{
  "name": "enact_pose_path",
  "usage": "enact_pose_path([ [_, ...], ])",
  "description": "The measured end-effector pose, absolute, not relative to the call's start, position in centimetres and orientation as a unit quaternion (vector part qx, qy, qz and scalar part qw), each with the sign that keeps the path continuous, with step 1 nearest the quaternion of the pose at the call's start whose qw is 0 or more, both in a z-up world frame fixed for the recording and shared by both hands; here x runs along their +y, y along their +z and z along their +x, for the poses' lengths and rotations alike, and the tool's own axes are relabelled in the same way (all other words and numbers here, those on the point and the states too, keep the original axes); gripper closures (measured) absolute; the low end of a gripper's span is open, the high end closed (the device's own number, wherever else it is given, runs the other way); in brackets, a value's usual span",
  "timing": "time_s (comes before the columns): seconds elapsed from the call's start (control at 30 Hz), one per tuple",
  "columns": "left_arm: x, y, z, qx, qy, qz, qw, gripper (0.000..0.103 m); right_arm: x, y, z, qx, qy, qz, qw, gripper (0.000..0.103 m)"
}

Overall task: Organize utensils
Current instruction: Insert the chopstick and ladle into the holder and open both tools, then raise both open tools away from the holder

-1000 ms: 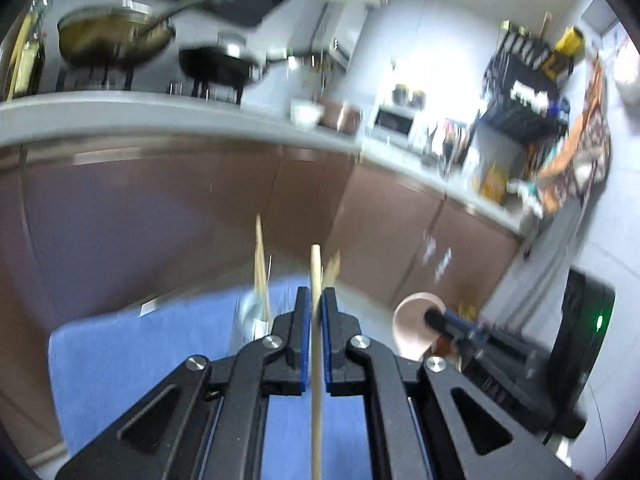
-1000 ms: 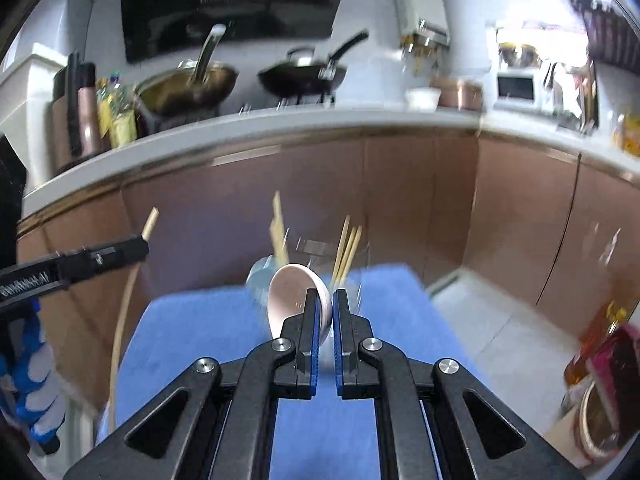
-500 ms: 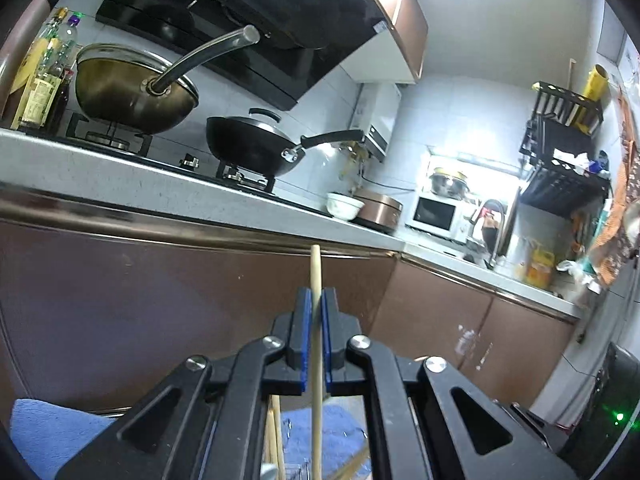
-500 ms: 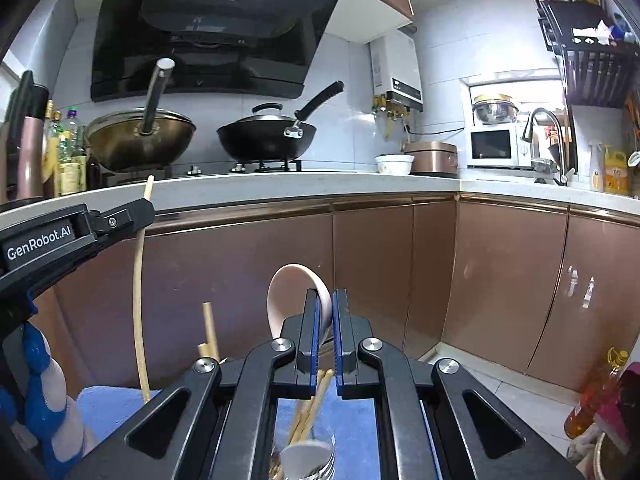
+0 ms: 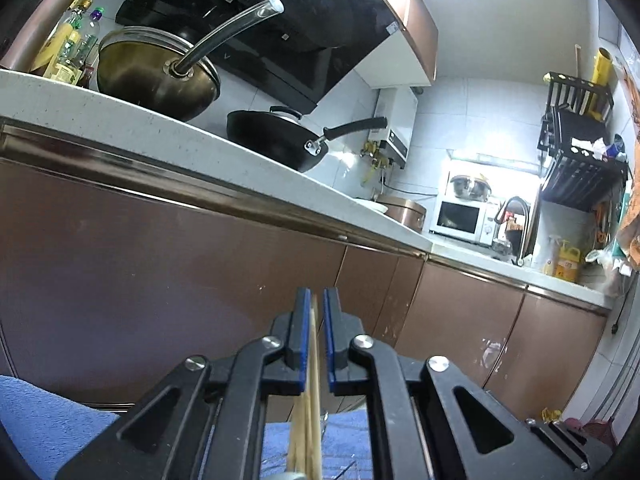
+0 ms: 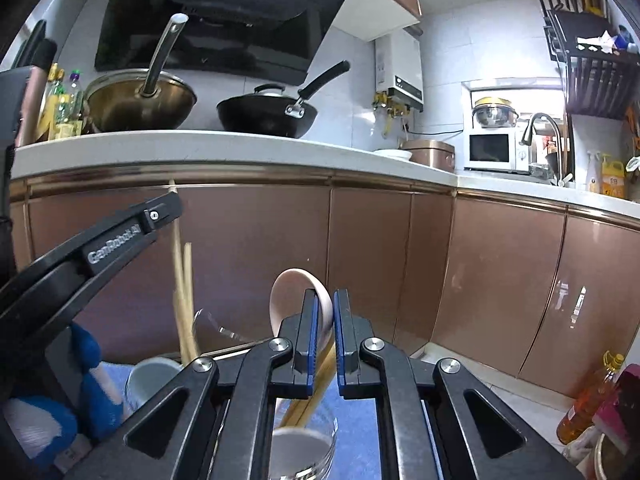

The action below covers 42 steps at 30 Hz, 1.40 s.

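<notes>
My left gripper has its jaws opening; a wooden chopstick stands upright between the blue pads, with a gap at the right pad. Its lower end runs down among other chopsticks. In the right wrist view the left gripper is at the left, and the chopstick reaches down into a clear glass. My right gripper is shut on a pink spoon, bowl end up. Under it stands a glass holder with chopsticks and white spoons.
A blue cloth covers the low surface under the holders. Brown cabinet fronts rise close behind, topped by a white counter with two woks. A hand in a blue and white glove holds the left gripper. A pale cup stands beside the glass.
Both grippers have sunk toward the holders, and both views have tipped up from the cloth to the cabinets. The left jaws have parted a little and the chopstick's top has slid down.
</notes>
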<state>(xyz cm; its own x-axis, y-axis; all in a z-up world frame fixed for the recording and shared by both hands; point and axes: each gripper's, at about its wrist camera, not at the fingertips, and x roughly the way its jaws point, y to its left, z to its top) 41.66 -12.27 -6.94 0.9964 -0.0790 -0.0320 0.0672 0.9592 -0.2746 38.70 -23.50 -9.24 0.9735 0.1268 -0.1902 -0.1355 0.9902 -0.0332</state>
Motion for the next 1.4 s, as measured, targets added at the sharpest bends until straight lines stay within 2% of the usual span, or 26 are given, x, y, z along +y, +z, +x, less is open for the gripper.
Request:
enact_pose_path([
  [0.03,-12.2,-7.1,41.5,0.023,-0.041,-0.136,0.990,0.088,-23.5,-9.4,38.4,0.096,0.068,-0.020,0.993,0.095],
  [0.1,-12.0,-7.2,41.0,0.030,-0.049,-0.134,0.989,0.075,-23.6,-9.5,37.9,0.102,0.072,-0.018,0.992,0.093],
  [0.13,-11.9,-7.0,40.7,0.031,-0.050,-0.133,0.989,0.072,-23.6,-9.5,37.7,0.103,0.072,-0.019,0.992,0.093],
  [0.23,-11.2,-6.6,39.5,0.033,-0.049,-0.132,0.989,0.061,-23.9,-8.9,37.1,0.098,0.069,-0.016,0.993,0.081],
  [0.27,-10.8,-6.3,39.1,0.033,-0.047,-0.132,0.990,0.058,-24.1,-8.4,36.7,0.093,0.067,-0.010,0.993,0.074],
  [0.5,-8.7,-3.4,35.2,0.042,-0.036,-0.112,0.992,0.050,-25.3,-5.6,33.4,0.082,0.066,0.015,0.994,0.063],
  [0.73,-7.7,-1.2,29.3,0.060,-0.050,-0.091,0.993,0.050,-26.0,-2.9,28.3,0.086,0.067,0.049,0.993,0.041],
  [0.83,-7.6,-0.2,26.1,0.068,-0.054,-0.078,0.993,0.050,-26.2,-2.3,26.2,0.094,0.063,0.061,0.992,0.028],
  [0.87,-7.7,0.1,25.2,0.070,-0.054,-0.070,0.994,0.049,-26.2,-2.1,25.1,0.095,0.060,0.065,0.992,0.021],
  [0.93,-8.0,0.7,23.2,0.075,-0.049,-0.053,0.995,0.042,-26.2,-1.8,23.2,0.097,0.056,0.071,0.991,0.018],
  [1.0,-8.0,1.3,21.5,0.080,-0.047,-0.044,0.995,0.037,-26.3,-1.5,21.7,0.100,0.052,0.076,0.991,0.007],
  [1.07,-8.1,1.8,19.7,0.090,-0.036,-0.034,0.995,0.032,-26.2,-1.0,20.2,0.102,0.047,0.078,0.991,0.001],
  [1.27,-7.4,3.4,16.2,0.112,-0.018,-0.018,0.993,0.030,-26.1,0.3,15.7,0.100,0.030,0.073,0.992,0.000],
  [1.4,-6.6,4.3,13.5,0.098,-0.003,-0.018,0.995,0.028,-26.1,0.5,13.3,0.098,0.019,0.068,0.993,0.000],
])
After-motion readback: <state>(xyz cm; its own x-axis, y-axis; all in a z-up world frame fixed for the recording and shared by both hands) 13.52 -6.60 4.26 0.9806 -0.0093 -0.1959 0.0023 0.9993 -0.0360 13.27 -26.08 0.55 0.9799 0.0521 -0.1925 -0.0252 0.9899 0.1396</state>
